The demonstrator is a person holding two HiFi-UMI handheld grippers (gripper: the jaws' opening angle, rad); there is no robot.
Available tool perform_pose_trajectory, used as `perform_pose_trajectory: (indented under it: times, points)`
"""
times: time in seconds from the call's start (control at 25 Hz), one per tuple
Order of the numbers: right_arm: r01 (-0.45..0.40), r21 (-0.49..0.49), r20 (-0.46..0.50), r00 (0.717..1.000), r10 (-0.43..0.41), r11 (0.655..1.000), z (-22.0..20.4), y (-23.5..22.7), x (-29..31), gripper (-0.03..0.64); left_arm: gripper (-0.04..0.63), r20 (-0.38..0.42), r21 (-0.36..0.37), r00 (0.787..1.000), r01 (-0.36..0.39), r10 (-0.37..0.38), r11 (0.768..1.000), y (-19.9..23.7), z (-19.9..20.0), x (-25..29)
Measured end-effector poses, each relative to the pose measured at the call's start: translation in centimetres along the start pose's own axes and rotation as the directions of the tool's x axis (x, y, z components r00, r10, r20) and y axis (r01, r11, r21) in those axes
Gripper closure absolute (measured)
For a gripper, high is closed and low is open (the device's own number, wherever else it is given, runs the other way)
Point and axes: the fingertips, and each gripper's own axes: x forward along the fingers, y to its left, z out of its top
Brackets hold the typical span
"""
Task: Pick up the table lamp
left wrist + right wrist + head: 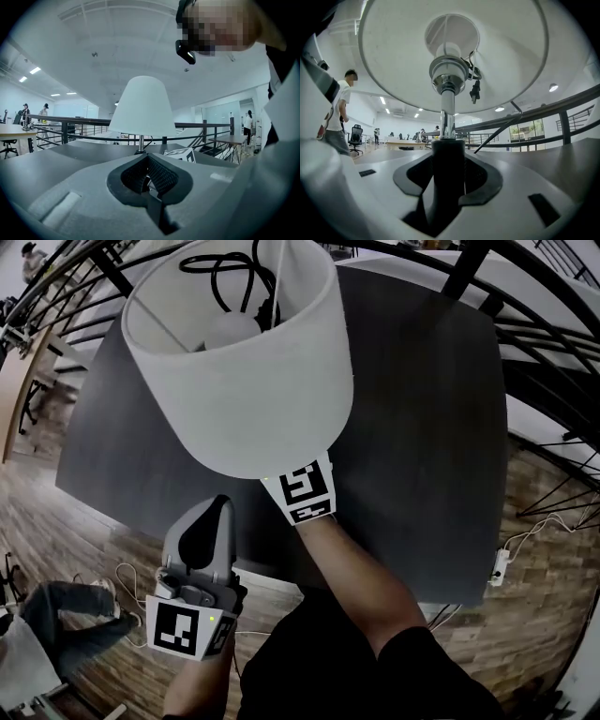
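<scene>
A: While the right gripper [448,174] grips the black lower stem [448,159] of the white-shaded chrome table lamp [242,362], at twelve o'clock on the dark grey table [422,427], how best to lift?

B: Straight up, I'd judge; it looks top-heavy; the left gripper [208,532], at seven o'clock, jaws together and empty, could steady it.

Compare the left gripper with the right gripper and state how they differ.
The right gripper has its fingers clamped on the black stem of the table lamp; the left gripper has its fingers together on nothing. The right gripper reaches under the lampshade, while the left gripper sits apart from the lamp, by the near edge of the table. Both are the same grey hand-held design.
</scene>
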Motion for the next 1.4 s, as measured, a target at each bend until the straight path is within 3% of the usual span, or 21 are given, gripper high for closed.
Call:
perform_pose_trajectory:
  times: [0.12,0.32,0.6,0.76,0.96,1.4]
  points:
    - [0.006,0.002,0.008,1.000,-0.006,1.000,0.1,-0.5,0.2,0.454,0.591,0.014,0.000,1.000,0.001,-0.001,1.000,-0.3,-0.1,-0.1]
    - [0.015,-0.020,0.016,1.000,-0.015,1.000,0.4,-0.6,0.6,0.454,0.591,-0.029,0.053,1.000,-0.006,0.008,0.999,0.1,-1.7,-0.8]
    - [0.016,-0.023,0.008,1.000,-0.016,1.000,0.2,-1.1,1.0,0.454,0.591,0.047,0.040,0.999,-0.027,0.025,0.999,0.7,-0.9,0.8]
    - [0.024,-0.062,-0.002,1.000,-0.024,0.998,0.2,-0.9,1.1,0.496,0.591,0.065,0.029,0.998,-0.029,0.027,0.999,0.8,-0.7,1.4]
    - [0.025,-0.069,0.008,1.000,-0.024,0.997,0.4,-1.2,0.6,0.508,0.591,0.021,0.026,0.999,-0.035,0.035,0.999,0.6,-1.1,1.1]
    - [-0.008,-0.055,-0.064,0.998,0.005,0.998,0.3,-0.7,-0.1,0.511,0.591,0.054,0.011,0.997,-0.060,0.059,0.998,0.4,-0.3,0.4]
